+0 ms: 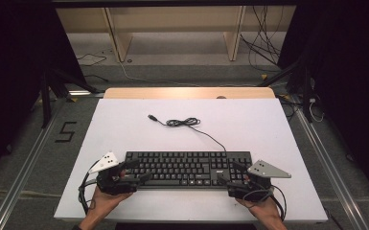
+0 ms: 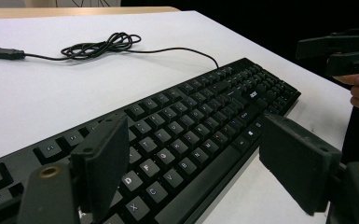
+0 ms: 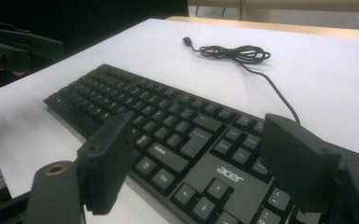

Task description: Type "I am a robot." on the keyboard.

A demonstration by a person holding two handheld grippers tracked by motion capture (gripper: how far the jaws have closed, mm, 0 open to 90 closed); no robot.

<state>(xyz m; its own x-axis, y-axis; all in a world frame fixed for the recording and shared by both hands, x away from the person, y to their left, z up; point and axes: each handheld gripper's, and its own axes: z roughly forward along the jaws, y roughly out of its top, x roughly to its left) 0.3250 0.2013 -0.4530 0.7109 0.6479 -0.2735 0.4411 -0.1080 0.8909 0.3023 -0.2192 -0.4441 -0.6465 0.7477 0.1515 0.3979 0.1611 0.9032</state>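
A black keyboard (image 1: 188,167) lies flat on the white mat near the front edge. Its cable (image 1: 182,122) runs back from it in a loose coil and ends in a USB plug (image 1: 151,117). My left gripper (image 1: 138,171) is open at the keyboard's left end; in the left gripper view its jaws straddle the keys (image 2: 205,112) without touching them. My right gripper (image 1: 229,172) is open at the right end, jaws spread over the arrow keys (image 3: 205,191). Each gripper view catches the other gripper far off (image 2: 340,51) (image 3: 14,46).
The white mat (image 1: 124,124) covers a wooden table (image 1: 187,92), with bare mat behind the keyboard around the cable coil (image 2: 102,45) (image 3: 235,52). Beyond the table stand a wooden shelf frame (image 1: 172,28), loose floor cables (image 1: 263,48) and dark stand legs (image 1: 48,91).
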